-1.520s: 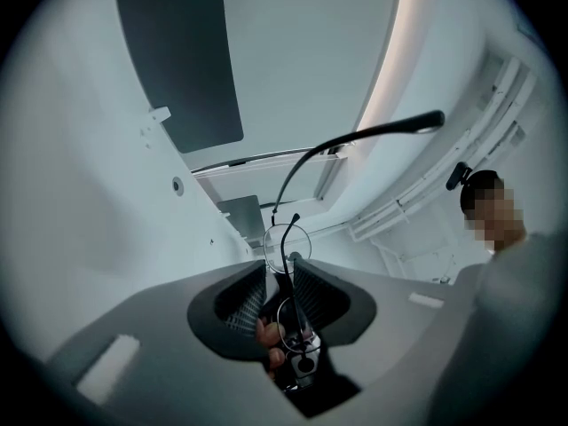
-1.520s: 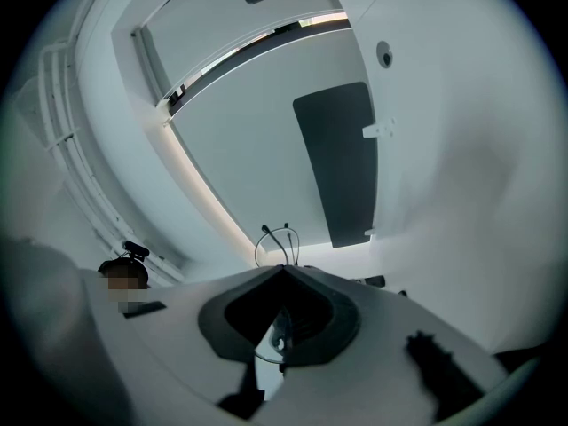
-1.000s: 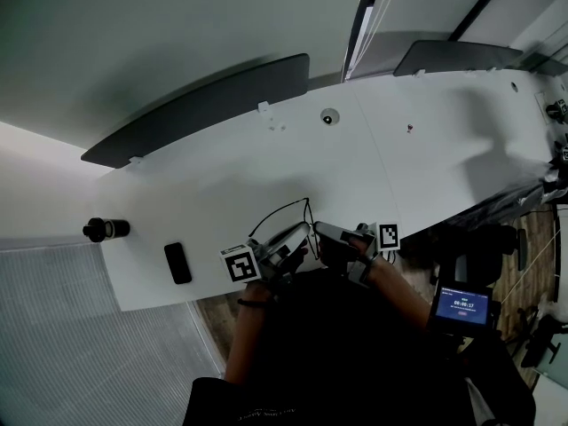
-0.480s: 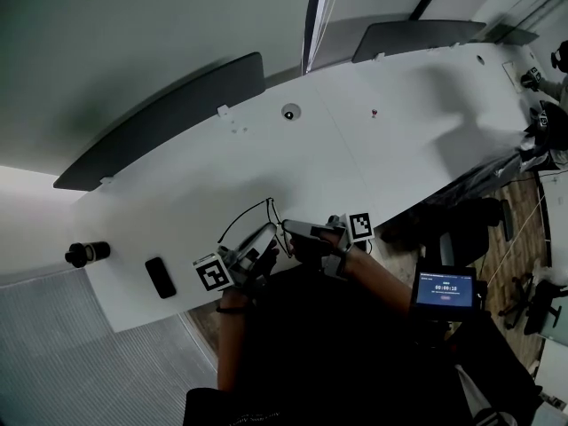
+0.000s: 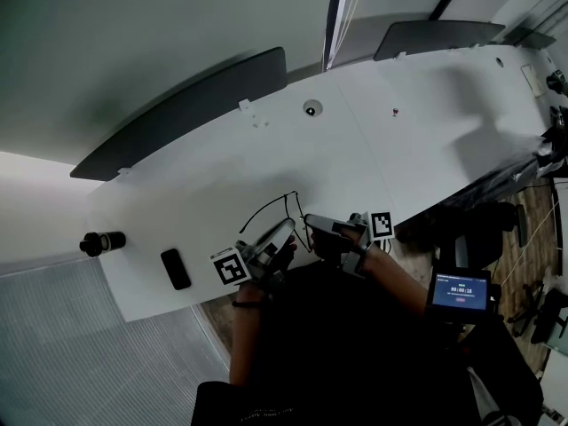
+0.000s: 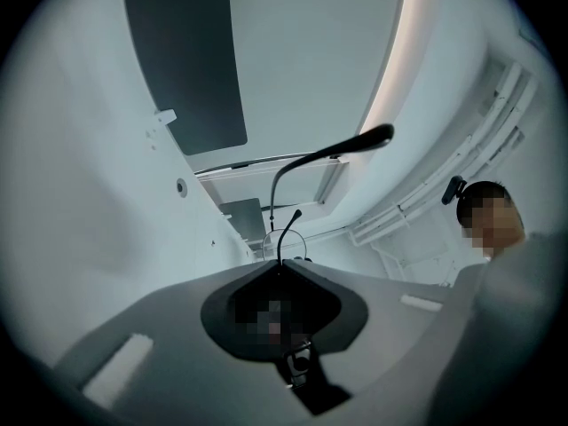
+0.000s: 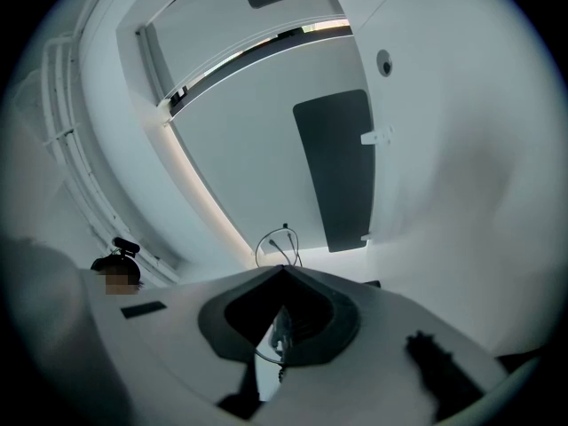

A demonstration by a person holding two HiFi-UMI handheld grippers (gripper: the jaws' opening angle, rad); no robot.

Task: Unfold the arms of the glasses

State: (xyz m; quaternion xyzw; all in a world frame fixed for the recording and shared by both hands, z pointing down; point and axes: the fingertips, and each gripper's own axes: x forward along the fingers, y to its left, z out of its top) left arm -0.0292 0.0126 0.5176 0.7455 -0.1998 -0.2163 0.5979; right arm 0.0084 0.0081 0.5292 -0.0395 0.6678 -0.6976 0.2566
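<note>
Glasses (image 6: pixel 359 142) unmoved, thin curved black wire

Glasses (image 6: pixel 355 142) hinges prob. hidden; lenses barely visible; screen (image 5: pixel 460 289) txt unreadable.

The left gripper (image 5: pixel 286 227) and right gripper (image 5: pixel 311 223) meet at the glasses (image 5: pixel 292 196) over the white table (image 5: pixel 399 149), a dark cylinder (image 5: pixel 102 240) at their nine o'clock.

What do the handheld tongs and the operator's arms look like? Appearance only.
The left tongs and right tongs are grey, with broad shells tapering to a point around dark inner recesses. Each carries a white cube with black square markers: left cube, right cube. Forearms are bare; a dark band circles the left wrist.
</note>
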